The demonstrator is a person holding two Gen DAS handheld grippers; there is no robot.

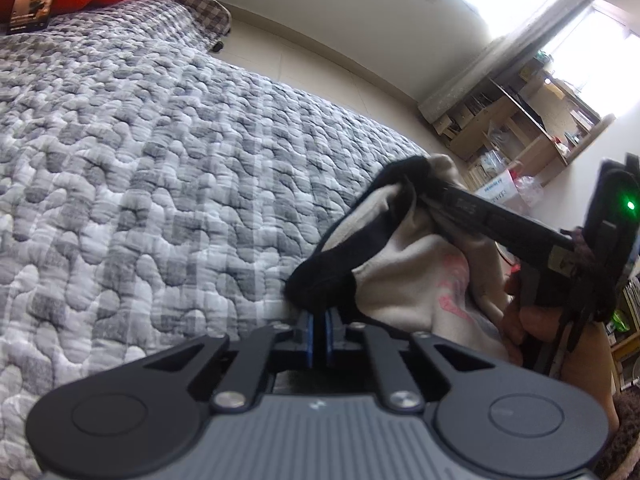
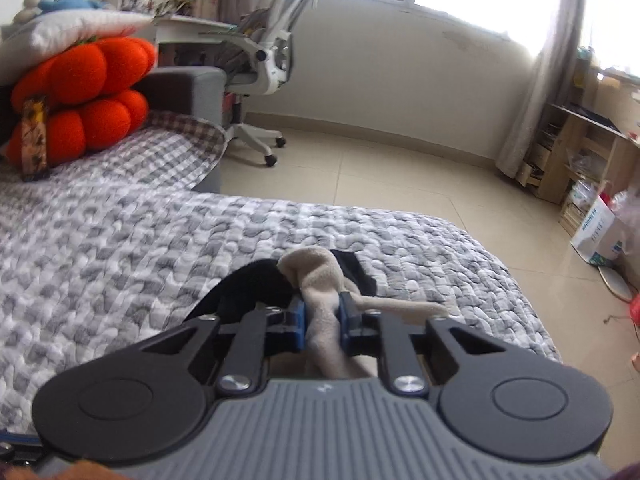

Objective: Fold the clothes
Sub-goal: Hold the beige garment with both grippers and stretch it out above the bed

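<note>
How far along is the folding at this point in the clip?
Early. Nothing folded shows on the quilted bed. In hand: the left gripper is shut on the black trim of a beige garment, and the right gripper pinches its bunched beige fabric. Left: spreading it flat and making every fold.

Both tongs (image 1: 320,322) (image 2: 323,316) grip the garment (image 1: 404,276) above the bed (image 1: 160,160), cushions (image 2: 80,96) at its far-left end.

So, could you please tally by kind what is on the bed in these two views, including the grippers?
Garments: 1, a beige and black garment held over the quilt
Orange cushions: 2
White pillows: 1
Grippers: 2, left gripper and right gripper
Total: 6
</note>
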